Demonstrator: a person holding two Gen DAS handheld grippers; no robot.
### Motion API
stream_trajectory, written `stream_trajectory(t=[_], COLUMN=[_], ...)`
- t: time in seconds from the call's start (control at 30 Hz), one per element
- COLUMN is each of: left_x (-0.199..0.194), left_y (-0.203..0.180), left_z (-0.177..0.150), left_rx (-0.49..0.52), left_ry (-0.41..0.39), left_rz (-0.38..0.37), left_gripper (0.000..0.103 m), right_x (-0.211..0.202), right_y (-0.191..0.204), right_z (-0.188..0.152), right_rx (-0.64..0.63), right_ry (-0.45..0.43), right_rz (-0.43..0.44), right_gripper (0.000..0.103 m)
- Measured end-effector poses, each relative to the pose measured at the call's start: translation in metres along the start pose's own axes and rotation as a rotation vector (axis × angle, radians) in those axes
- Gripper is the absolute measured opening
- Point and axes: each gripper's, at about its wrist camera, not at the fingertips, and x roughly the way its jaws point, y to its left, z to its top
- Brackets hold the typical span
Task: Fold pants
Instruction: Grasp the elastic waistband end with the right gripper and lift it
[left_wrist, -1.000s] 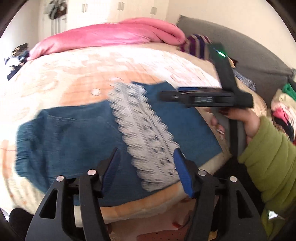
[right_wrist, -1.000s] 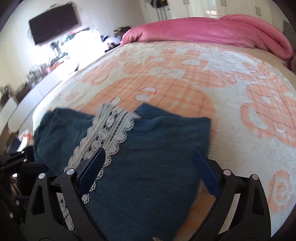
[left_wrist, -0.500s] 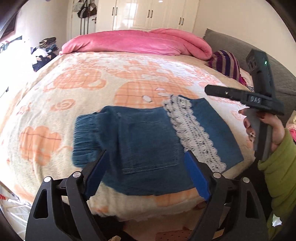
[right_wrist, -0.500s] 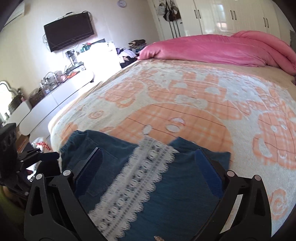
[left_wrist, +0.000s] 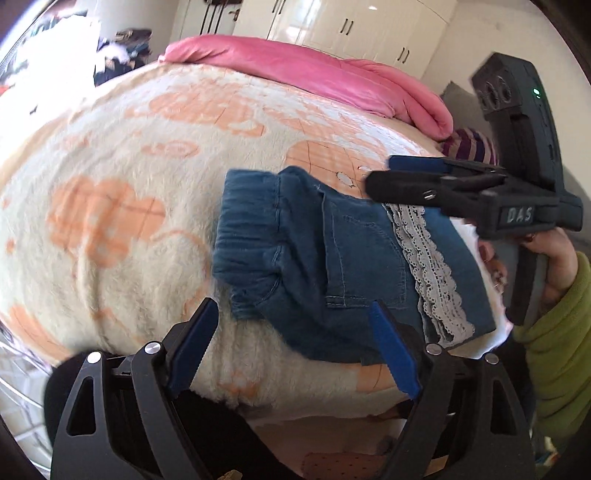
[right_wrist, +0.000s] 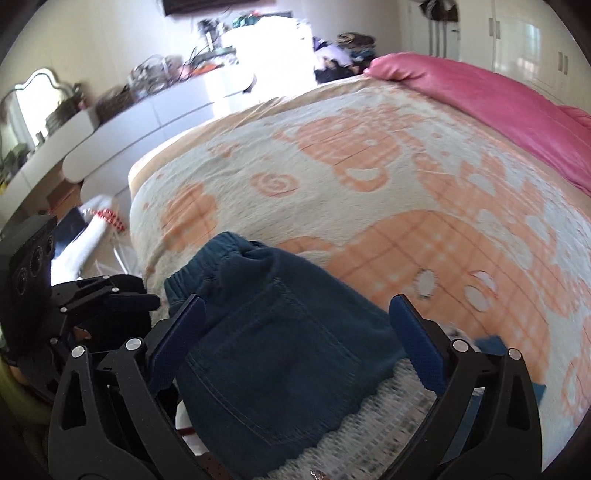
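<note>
Folded blue denim pants (left_wrist: 343, 258) with a white lace hem (left_wrist: 432, 269) lie near the front edge of the bed, elastic waistband (left_wrist: 243, 236) to the left. They also show in the right wrist view (right_wrist: 273, 354), lace (right_wrist: 369, 424) nearest the camera. My left gripper (left_wrist: 291, 350) is open and empty, held in front of the pants near the bed edge. My right gripper (right_wrist: 295, 350) is open and empty, just above the pants. It also shows in the left wrist view (left_wrist: 436, 181), hovering over the pants' right part.
The bed carries a cream and orange blanket (left_wrist: 129, 177) with a pink duvet (left_wrist: 332, 77) at the far side. A grey headboard and striped pillow (left_wrist: 469, 147) are on the right. A white dresser (right_wrist: 129, 122) stands left of the bed.
Both grippers have swung to the left over the pants. The right gripper has moved closer over the folded pants. The pants lie as before.
</note>
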Motion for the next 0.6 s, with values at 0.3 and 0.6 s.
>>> stream_trajectory(t=[0.3,0.6], left_x=[0.018,0.025], left_y=[0.009,0.018], left_z=[-0.007,-0.006], left_rx=[-0.073,-0.134], left_ry=[-0.012,-0.024], left_rz=[-0.1,-0.155], left_gripper=[0.054,0.067], right_x=[0.058,0.085], right_y=[0.031,0.023], right_z=[0.033,0.018], right_rx=[-0.056,-0.025], right_ry=[0.118,0.141], right_rz=[0.092,0.186], right_gripper=[0.094,0.039])
